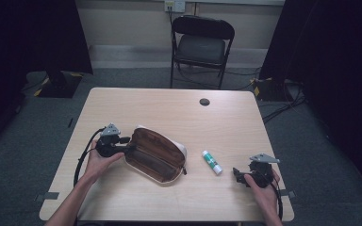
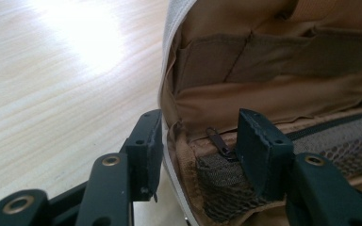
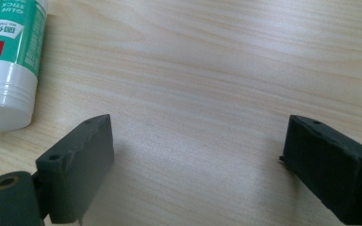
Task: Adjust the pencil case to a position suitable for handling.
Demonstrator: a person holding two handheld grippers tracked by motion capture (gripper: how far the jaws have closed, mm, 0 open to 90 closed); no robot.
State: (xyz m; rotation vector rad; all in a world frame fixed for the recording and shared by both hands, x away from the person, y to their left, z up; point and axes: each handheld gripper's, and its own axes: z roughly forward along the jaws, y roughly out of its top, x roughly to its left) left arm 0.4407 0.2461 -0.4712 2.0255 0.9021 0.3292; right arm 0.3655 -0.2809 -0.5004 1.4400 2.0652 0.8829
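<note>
Black two-jaw grippers, left and right, each topped by a grey three-cornered plate. Ribbed pads, brass rivets, trailing black cables. Bare forearms, no sleeves.

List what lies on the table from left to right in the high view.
Left gripper → open pouch → glue stick → right gripper.

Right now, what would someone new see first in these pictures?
First, the open brown pouch in the middle of the table, with the left gripper clamped on its end: one jaw sits outside the wall, the other inside. Next comes the green-and-white glue stick lying just right of it. The right gripper waits open near the table's right edge, holding nothing.
</note>
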